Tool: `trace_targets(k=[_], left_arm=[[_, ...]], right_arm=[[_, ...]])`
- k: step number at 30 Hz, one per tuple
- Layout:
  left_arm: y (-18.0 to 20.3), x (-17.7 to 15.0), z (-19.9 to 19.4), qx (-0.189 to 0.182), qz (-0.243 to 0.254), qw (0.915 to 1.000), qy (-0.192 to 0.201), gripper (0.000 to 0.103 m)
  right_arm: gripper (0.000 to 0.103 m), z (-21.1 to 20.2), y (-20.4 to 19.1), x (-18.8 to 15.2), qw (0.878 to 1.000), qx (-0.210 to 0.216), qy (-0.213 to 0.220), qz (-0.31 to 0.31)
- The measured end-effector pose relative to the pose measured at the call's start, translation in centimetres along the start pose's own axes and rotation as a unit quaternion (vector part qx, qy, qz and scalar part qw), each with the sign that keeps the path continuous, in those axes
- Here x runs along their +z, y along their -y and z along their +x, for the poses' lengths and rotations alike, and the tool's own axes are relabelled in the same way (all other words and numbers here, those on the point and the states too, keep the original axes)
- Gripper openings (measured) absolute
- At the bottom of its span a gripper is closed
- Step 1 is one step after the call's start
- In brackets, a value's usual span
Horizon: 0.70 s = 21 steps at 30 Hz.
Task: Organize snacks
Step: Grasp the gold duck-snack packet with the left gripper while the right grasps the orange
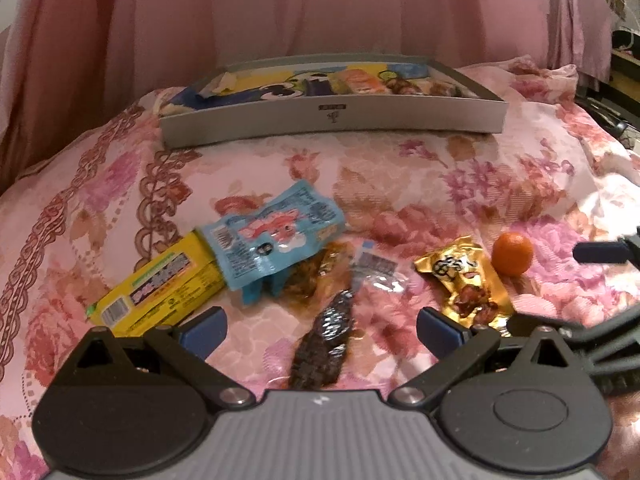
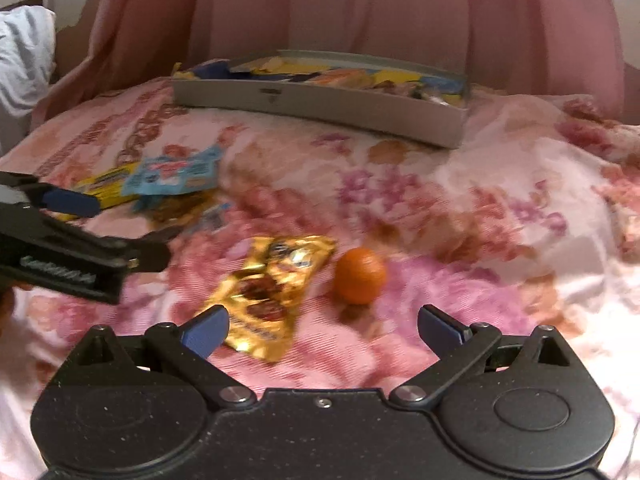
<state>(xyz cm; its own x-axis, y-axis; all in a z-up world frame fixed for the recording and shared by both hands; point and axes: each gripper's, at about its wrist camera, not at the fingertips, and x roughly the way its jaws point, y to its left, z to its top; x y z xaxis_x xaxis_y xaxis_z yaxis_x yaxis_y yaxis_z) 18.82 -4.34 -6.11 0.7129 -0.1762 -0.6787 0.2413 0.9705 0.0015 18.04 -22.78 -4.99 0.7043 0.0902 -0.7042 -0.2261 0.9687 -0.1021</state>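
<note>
Progress: partway, by my reading. The grey tray point(image 1: 332, 120) at the far end of the bed is already holding several packets; a scatter of snacks is lying loose in front of it.
Left to do: yellow box point(image 1: 160, 284), blue pouch point(image 1: 276, 236) overlapping the box's end, dark jerky strip point(image 1: 326, 340) in a clear wrapper, gold packet point(image 1: 466, 280) and small orange point(image 1: 512, 254) are all sitting on the cover, well apart from the tray.
Left gripper point(image 1: 320, 330): hovering low over the jerky strip, fingers spread wide, holding nothing.
Right gripper point(image 2: 322, 330): also gaping and empty, hanging above the gold packet point(image 2: 272, 292) and the orange point(image 2: 360, 276), which are lying just beside each other.
Next step, as a guess: one loose item is about to be picked and carried to the tray.
Surface: soft pink floral bedspread point(image 1: 440, 184), rumpled, likely giving way under a press.
Room: pink curtain point(image 1: 320, 8) hanging behind the tray; a white pillow point(image 2: 24, 48) showing at the far left of the right view; clutter at the right edge too dim to name.
</note>
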Motion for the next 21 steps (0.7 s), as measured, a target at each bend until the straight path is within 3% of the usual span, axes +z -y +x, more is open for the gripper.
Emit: trace_targets(k=[5, 11, 21], left_arm=[[1.5, 0.0, -0.1, -0.018, 0.015, 0.9997, 0.003, 0.103], [3.7, 0.0, -0.1, -0.042, 0.047, 0.998, 0.005, 0.103], [7.3, 0.1, 0.6, -0.082, 0.096, 0.992, -0.007, 0.102]], right_arm=[[0.1, 1.3, 2.3, 0.4, 1.0, -0.026, -0.011, 0.007], [0.1, 1.8, 4.1, 0.7, 1.0, -0.006, -0.001, 0.018], [0.075, 2.9, 4.2, 1.2, 0.998, 0.061, 0.006, 0.001]])
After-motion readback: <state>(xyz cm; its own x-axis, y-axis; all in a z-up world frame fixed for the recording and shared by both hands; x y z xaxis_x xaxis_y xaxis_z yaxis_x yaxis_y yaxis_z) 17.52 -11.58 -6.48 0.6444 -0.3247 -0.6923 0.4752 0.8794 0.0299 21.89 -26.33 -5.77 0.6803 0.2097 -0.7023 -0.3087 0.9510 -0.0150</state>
